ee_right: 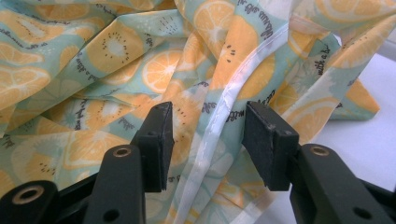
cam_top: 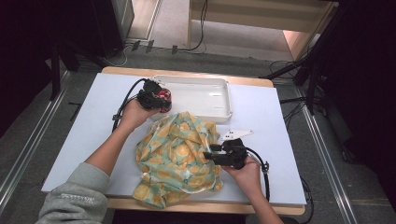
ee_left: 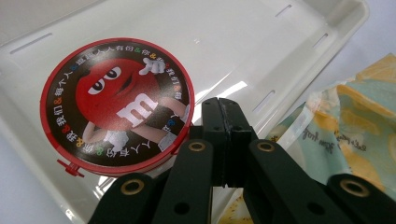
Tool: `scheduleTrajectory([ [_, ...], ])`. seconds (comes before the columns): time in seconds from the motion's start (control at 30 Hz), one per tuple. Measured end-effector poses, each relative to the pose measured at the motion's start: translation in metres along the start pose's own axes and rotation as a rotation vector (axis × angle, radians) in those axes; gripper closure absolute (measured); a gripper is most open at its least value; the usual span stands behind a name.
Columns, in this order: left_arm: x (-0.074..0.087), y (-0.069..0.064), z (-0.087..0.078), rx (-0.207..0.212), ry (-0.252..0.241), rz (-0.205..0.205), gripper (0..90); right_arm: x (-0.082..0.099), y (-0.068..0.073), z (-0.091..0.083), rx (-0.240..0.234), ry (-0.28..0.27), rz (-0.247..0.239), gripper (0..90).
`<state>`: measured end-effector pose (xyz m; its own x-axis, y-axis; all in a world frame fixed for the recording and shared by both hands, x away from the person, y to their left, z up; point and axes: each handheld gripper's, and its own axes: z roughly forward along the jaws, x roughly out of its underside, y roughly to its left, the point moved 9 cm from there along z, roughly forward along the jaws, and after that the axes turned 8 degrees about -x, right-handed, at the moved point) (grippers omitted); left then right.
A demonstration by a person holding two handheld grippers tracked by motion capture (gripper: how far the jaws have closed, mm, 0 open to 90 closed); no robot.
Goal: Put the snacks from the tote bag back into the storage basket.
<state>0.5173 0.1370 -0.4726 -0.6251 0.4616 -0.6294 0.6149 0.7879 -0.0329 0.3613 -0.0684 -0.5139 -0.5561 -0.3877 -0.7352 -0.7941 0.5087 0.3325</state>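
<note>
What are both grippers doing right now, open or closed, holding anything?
Left gripper: closed, empty, above the tray beside the red tin.
Right gripper: open, a cloth seam between its jaws, not clamped.

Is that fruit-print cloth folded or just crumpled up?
Crumpled. The cloth lies in a loose, rumpled heap on the table, with irregular creases and no neat folds.

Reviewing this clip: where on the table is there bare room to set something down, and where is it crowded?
Free: the tray's floor right of the red tin, the board's left side beyond the left forearm, and its far right corner beside the tray. Crowded: the middle and near edge, under the crumpled fruit-print cloth, with the right gripper at its right edge.
</note>
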Motion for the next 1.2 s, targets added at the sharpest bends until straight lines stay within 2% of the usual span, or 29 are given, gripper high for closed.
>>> scheduleTrajectory([
  [0.23, 0.004, 0.007, -0.004, -0.016, 0.012, -0.005, 90.0, 0.000, 0.000, 0.001, -0.001, 0.000, -0.002, 53.6],
  [0.43, 0.007, 0.011, -0.006, -0.005, 0.017, -0.026, 90.0, 0.000, -0.001, 0.001, -0.001, 0.001, -0.002, 53.6],
  [0.6, 0.005, 0.004, -0.013, 0.021, 0.000, -0.027, 87.2, 0.000, -0.001, 0.001, -0.002, 0.001, 0.001, 53.6],
  [0.83, 0.014, -0.002, -0.029, 0.051, -0.019, -0.014, 84.6, 0.001, -0.001, -0.001, -0.002, 0.004, 0.000, 53.6],
  [0.97, 0.020, -0.003, -0.038, 0.055, -0.032, -0.008, 80.7, 0.000, -0.001, -0.001, -0.002, 0.003, -0.002, 53.4],
  [1.07, 0.026, -0.003, -0.043, 0.036, -0.029, 0.003, 76.7, 0.000, -0.001, -0.001, -0.004, 0.002, 0.000, 53.0],
  [1.2, 0.035, -0.006, -0.049, 0.043, -0.039, 0.000, 71.7, 0.000, -0.001, -0.002, -0.004, 0.001, 0.006, 52.3],
])
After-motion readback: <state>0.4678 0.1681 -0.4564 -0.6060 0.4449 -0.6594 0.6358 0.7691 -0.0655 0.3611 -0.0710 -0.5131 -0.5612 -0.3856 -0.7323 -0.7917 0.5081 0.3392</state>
